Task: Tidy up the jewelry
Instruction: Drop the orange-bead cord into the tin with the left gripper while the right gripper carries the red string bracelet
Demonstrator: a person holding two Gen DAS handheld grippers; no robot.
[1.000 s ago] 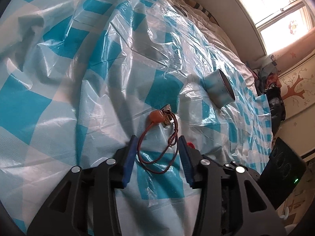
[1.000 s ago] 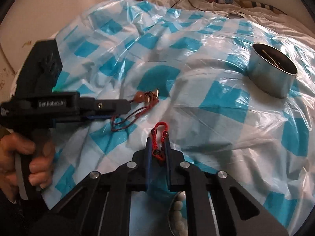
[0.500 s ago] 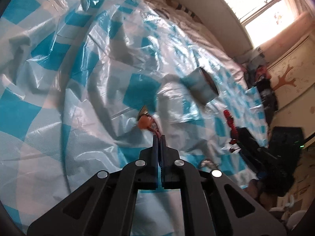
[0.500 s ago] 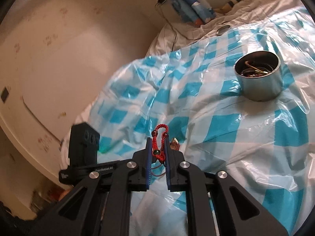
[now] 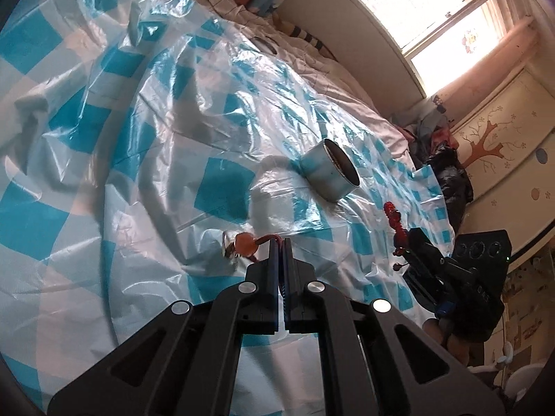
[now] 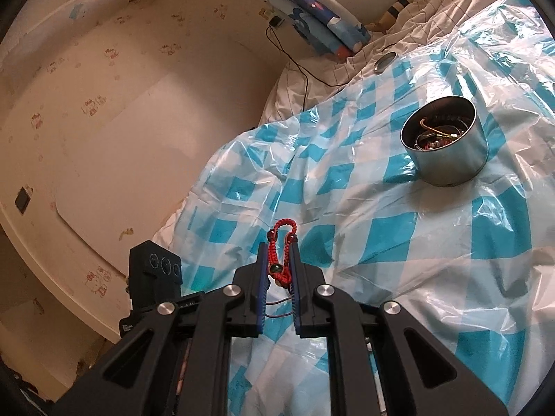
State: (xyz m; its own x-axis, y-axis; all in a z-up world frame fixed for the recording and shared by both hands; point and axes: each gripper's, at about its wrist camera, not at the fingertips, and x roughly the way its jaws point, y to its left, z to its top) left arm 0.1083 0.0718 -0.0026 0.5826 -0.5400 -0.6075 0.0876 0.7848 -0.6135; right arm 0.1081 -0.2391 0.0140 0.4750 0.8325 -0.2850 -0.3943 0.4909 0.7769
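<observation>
Left gripper [image 5: 280,242], jaws closed on the brown cord of a necklace [image 5: 245,244] whose orange bead and metal pendant hang just above the blue-checked plastic sheet [image 5: 138,138]. Right gripper [image 6: 278,253], jaws narrowed around a red braided bracelet [image 6: 281,242], held above the sheet. Metal tin [image 6: 447,152], already holding jewelry, stands upright on the sheet, well apart from both grippers.

- The left gripper [image 5: 281,242] is pinching its fingers [image 5: 273,260] nearly closed, clamping the brown cord of a pendant necklace [image 5: 244,245].
- The right gripper [image 6: 277,260] is gripping a red braided bracelet [image 6: 281,242] between its blue-padded fingers [image 6: 261,277], pointing forward and raised above the bed.
</observation>
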